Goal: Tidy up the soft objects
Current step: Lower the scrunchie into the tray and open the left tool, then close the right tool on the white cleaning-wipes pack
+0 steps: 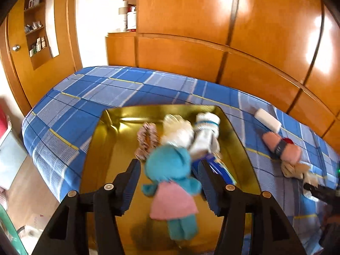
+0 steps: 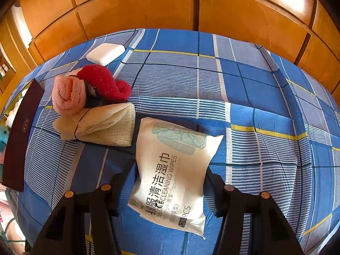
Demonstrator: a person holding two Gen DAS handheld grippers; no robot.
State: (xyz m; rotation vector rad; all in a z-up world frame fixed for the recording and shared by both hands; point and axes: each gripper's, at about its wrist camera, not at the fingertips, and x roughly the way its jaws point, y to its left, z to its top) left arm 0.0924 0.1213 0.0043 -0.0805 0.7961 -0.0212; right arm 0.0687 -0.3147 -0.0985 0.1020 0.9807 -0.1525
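My left gripper point(image 1: 169, 167) is open above a gold tin box point(image 1: 102, 148) on the bed. A teal plush doll in a pink dress point(image 1: 172, 182), blurred, hangs between the fingers without touching them. In the box lie a white plush point(image 1: 177, 130), a rolled white sock point(image 1: 206, 136) and a patterned scrunchie point(image 1: 146, 140). My right gripper point(image 2: 170, 174) is shut on a white pack of cleaning wipes point(image 2: 170, 170) over the bed. A rolled pink towel point(image 2: 69, 97), a red plush point(image 2: 104, 82), a beige mesh cloth point(image 2: 102, 125) and a white sponge point(image 2: 105, 53) lie on the bedspread.
The bed has a blue plaid cover point(image 2: 255, 106). The box's dark lid point(image 2: 19, 133) stands at the left of the right wrist view. Wooden cabinets point(image 1: 212, 42) run behind the bed. A door and shelf point(image 1: 36, 31) are at the left.
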